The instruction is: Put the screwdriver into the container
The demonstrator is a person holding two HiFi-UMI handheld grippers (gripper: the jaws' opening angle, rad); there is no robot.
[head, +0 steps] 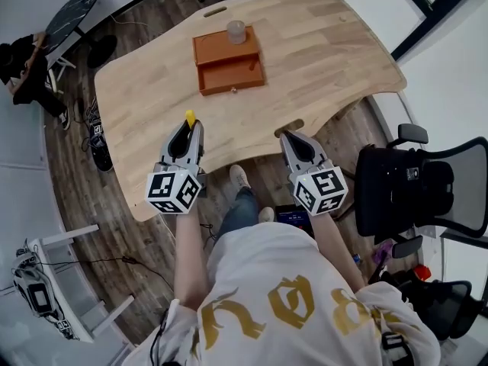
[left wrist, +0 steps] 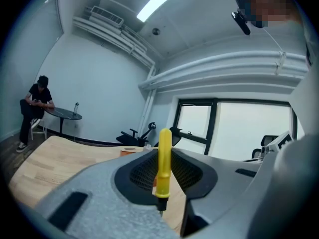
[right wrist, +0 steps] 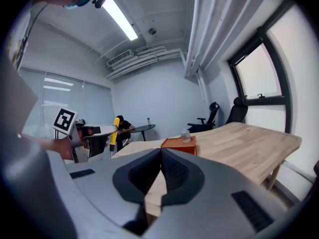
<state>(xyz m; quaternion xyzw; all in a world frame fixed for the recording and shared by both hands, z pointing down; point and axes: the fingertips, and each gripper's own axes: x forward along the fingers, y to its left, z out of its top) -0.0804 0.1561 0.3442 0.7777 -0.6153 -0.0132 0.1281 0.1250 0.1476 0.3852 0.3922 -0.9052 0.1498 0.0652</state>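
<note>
Vertically, screwdriver (left wrist: 163, 168) sits pinched in left gripper (left wrist: 163, 153) (handle topmost).

Pale wooden table (head: 328, 52) on dark plank floor (head: 69, 197) (black office chair (head: 404, 189) alongside)

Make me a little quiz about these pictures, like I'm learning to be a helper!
1. True or false: the screwdriver already lies in the orange container on the wooden table.
2. Which gripper holds the screwdriver? A the left gripper; B the right gripper; C neither.
3. Fill in: the screwdriver's handle is ___ in colour.

Key: 1 false, it is upright between jaws near the table's near edge; 2 A; 3 yellow.
</note>
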